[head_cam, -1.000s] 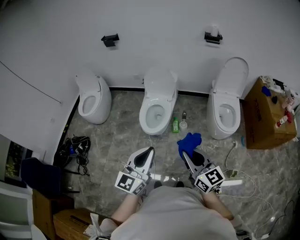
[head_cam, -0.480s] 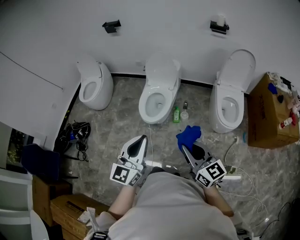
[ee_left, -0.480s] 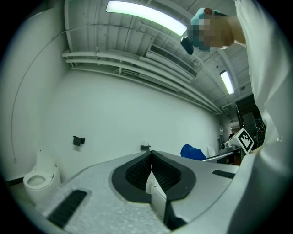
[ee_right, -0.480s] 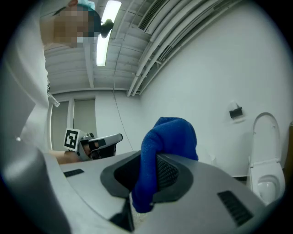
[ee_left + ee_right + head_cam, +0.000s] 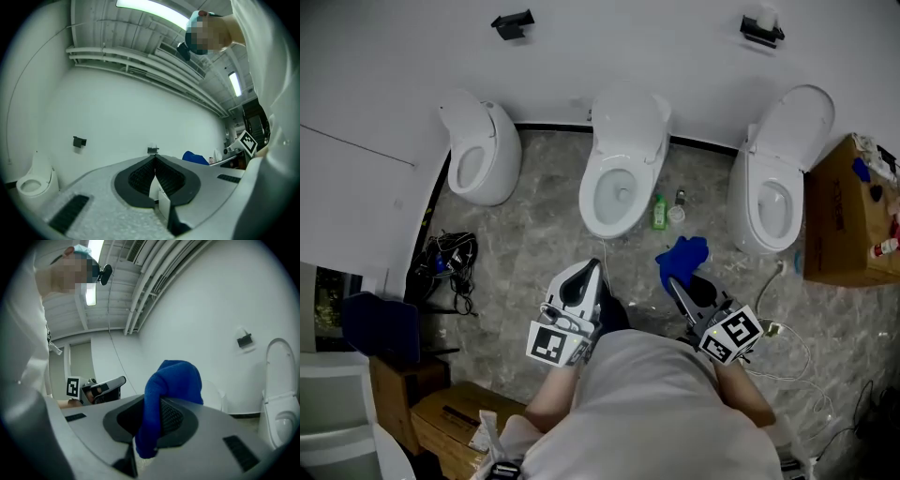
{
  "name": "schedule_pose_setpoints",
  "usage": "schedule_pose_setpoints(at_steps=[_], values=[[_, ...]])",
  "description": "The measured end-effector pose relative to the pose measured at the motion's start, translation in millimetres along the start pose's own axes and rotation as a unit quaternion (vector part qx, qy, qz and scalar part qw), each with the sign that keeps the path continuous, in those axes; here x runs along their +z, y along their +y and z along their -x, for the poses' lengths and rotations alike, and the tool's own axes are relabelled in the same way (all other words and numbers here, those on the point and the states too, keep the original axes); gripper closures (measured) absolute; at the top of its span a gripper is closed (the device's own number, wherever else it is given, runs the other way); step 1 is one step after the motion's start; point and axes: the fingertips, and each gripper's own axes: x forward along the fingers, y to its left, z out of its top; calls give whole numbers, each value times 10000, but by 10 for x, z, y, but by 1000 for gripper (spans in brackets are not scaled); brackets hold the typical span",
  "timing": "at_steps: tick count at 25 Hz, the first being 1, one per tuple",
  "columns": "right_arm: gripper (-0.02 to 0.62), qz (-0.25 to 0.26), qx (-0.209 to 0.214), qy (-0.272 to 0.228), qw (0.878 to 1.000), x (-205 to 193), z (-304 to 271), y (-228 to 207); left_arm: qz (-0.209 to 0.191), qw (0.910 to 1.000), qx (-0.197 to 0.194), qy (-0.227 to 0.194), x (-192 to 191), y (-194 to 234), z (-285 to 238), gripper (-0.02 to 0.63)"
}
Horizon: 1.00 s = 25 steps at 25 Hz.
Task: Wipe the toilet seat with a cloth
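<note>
Grey stone floor [image 5: 534,244], toilets [image 5: 623,169] lining its far edge.
The right claw [image 5: 673,281] grasps a blue cloth [image 5: 682,257]; the left claw [image 5: 592,268] is clenched (empty).

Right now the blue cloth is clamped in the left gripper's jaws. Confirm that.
Wrong gripper. The blue cloth is clamped in the right gripper, as the right gripper view shows. In the left gripper view, the left gripper has its jaws together with nothing between them.
</note>
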Motion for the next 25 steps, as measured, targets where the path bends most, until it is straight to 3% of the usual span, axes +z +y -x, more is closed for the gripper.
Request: schedule_pose_setpoints(at_steps=[5,13,18,22,25], values=[[541,-159,-210,300,9992,-65,-852,-278,84,9992,-220,311,-235,867,-384,597],[541,-133,-517,332,9980,-43,-2210,-796,378,9950,-589,707,-741,2279,-978,597],[541,-355,-446,417,9975,-268,-2621,-1252,535,9922,-541,984,-1267,2574,-1333,597],[541,-372,-248,864,9953,-743,-2932,-1704,534,9921,-549,998,-1672,2646,-1634,597],[541,-413,-157,1209,9917,-1124,-3046,-2013,640,9913,-274,1121,-2055,2667,-1751,597]])
